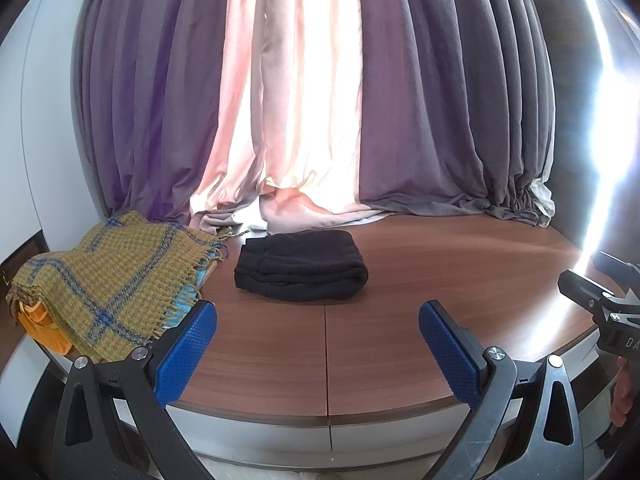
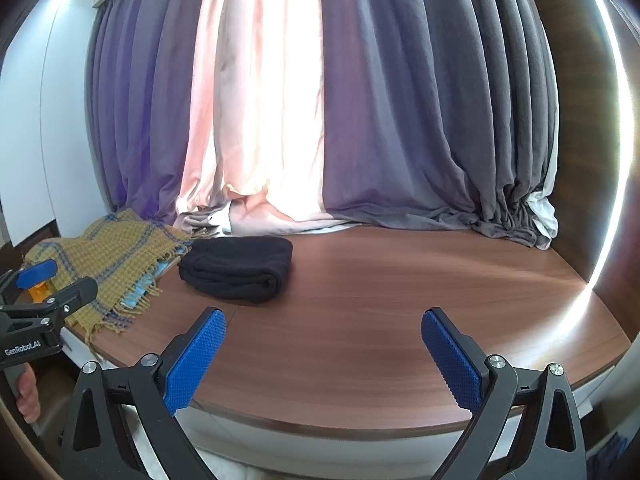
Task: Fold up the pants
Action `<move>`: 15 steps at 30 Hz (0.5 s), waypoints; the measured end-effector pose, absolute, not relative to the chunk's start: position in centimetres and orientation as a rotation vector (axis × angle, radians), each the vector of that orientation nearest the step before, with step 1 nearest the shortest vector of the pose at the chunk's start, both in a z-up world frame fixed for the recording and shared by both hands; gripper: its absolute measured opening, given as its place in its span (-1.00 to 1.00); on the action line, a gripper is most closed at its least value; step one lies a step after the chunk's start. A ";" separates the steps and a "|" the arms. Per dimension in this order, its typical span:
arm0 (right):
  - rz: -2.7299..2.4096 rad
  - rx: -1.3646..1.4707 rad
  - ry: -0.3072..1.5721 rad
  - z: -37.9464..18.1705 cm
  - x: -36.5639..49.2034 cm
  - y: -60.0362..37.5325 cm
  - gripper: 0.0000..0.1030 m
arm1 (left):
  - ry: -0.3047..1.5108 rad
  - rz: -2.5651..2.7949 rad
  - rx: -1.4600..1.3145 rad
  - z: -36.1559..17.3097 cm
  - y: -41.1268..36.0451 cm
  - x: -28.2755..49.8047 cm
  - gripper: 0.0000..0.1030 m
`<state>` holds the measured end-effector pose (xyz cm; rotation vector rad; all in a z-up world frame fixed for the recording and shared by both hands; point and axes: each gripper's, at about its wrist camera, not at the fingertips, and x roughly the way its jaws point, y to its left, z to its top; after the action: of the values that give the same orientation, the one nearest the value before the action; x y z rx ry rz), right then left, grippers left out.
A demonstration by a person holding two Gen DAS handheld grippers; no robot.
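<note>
The black pants (image 1: pixel 301 265) lie folded into a thick compact bundle on the brown wooden platform (image 1: pixel 440 280), toward its back left. In the right wrist view the same pants (image 2: pixel 239 268) sit left of centre. My left gripper (image 1: pixel 318 344) hangs open over the platform's front edge, well short of the pants, with nothing between its blue pads. My right gripper (image 2: pixel 323 354) is likewise open and empty, nearer the front edge and to the right of the pants. Each gripper shows at the side of the other's view.
A yellow and blue plaid blanket (image 1: pixel 108 284) with fringe lies left of the pants, over something orange (image 1: pixel 42 328). Purple, pink and grey curtains (image 1: pixel 320 100) pool on the back of the platform. A white wall (image 1: pixel 40 120) stands at left, a bright light strip (image 2: pixel 612 140) at right.
</note>
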<state>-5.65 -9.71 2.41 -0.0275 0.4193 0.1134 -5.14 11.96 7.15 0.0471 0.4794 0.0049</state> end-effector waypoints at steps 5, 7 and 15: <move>0.111 -0.026 0.420 2.4 -5.8 -9.9 0.93 | 0.481 0.007 0.047 7.1 11.8 -5.3 1.00; 0.110 -0.026 0.422 2.3 -5.9 -9.9 0.93 | 0.482 0.009 0.048 7.1 11.7 -5.2 1.00; 0.105 -0.025 0.426 2.2 -6.0 -10.2 0.93 | 0.491 0.013 0.045 6.9 11.3 -5.3 1.00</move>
<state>-5.97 -10.17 2.23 -0.0251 0.4256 0.1052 -5.32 11.31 6.93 0.0445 0.4908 0.0128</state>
